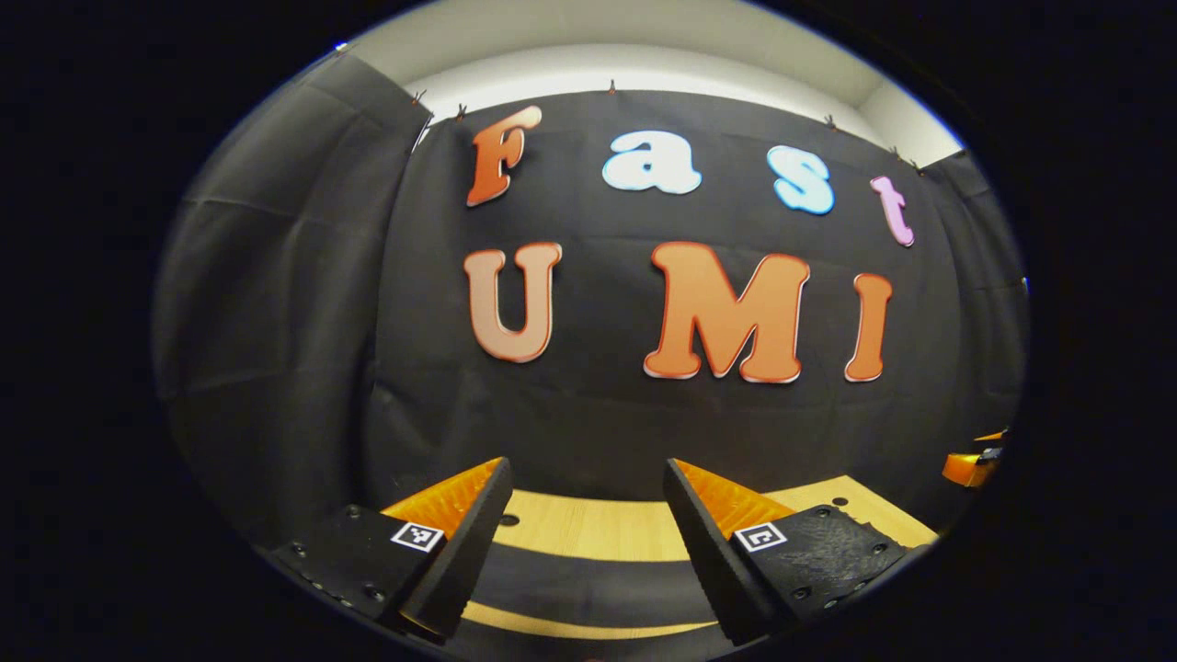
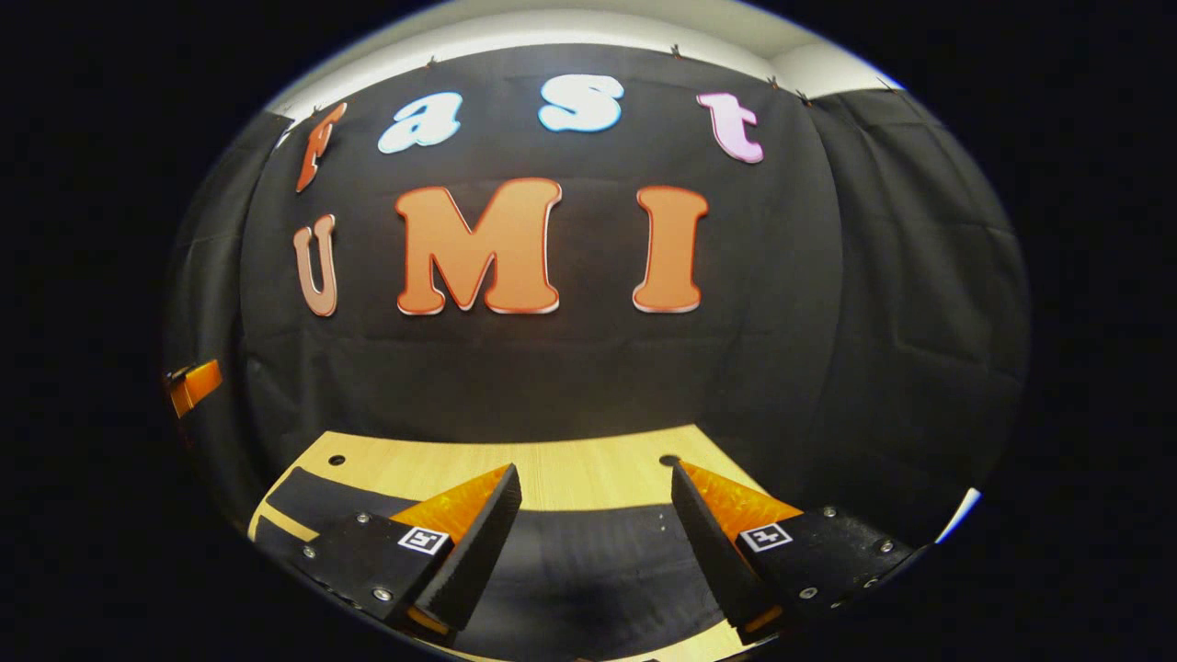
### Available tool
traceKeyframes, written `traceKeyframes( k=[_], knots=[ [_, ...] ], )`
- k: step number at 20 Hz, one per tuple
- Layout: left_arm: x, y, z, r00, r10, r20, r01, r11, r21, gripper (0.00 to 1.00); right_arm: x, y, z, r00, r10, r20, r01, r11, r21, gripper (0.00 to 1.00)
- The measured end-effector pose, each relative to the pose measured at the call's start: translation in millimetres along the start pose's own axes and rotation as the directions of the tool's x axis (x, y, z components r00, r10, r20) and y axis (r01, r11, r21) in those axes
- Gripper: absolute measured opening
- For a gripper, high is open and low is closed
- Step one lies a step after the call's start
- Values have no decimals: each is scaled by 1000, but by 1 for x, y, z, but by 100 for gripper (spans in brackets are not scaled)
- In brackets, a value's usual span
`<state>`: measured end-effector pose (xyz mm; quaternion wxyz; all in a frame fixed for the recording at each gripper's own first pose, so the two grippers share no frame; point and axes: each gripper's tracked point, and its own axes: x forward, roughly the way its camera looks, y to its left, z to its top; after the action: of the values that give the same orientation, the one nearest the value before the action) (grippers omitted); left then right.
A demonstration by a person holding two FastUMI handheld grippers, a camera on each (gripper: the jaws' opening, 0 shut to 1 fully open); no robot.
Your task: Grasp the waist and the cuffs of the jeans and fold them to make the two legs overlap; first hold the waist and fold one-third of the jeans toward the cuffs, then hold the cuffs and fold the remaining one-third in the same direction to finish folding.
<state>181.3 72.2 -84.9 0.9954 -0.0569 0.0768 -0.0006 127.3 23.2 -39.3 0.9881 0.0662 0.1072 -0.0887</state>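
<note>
Dark jeans (image 2: 588, 561) lie flat on the wooden bench (image 2: 570, 473) under both grippers, left (image 1: 588, 529) and right (image 2: 596, 533), jaws open, empty. Denim likely heavy, limp; pinch waistband and cuff hems.

Dark fabric (image 2: 588, 570) on the surface (image 2: 570, 469) is cut off by the lower edge in both views; garment type cannot be determined. Another hand-held gripper (image 1: 977, 462) is cropped at the edge
</note>
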Motion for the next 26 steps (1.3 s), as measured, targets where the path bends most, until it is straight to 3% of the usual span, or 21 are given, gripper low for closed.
traceKeyframes(
  k=[7,10,12,19,22,26],
  knots=[
    [0,69,-45,977,158,-146,-156,987,24,99,10,-35,-59,981,-28,-194,45,996,83,99],
    [-5,85,-85,944,172,-280,-180,984,-3,98,8,-47,-87,956,-38,-290,75,990,117,99],
    [-11,102,-116,909,200,-365,-214,977,0,98,6,-58,-116,925,-44,-379,108,983,150,99],
    [-44,136,-222,711,221,-667,-292,956,6,99,0,-105,-199,798,-77,-597,264,936,232,98],
    [-60,158,-252,617,240,-750,-381,925,-18,99,-2,-128,-228,737,-79,-671,357,889,287,98],
    [-73,173,-285,500,266,-824,-468,884,2,99,4,-156,-255,689,-83,-720,447,830,332,98]
  ],
)
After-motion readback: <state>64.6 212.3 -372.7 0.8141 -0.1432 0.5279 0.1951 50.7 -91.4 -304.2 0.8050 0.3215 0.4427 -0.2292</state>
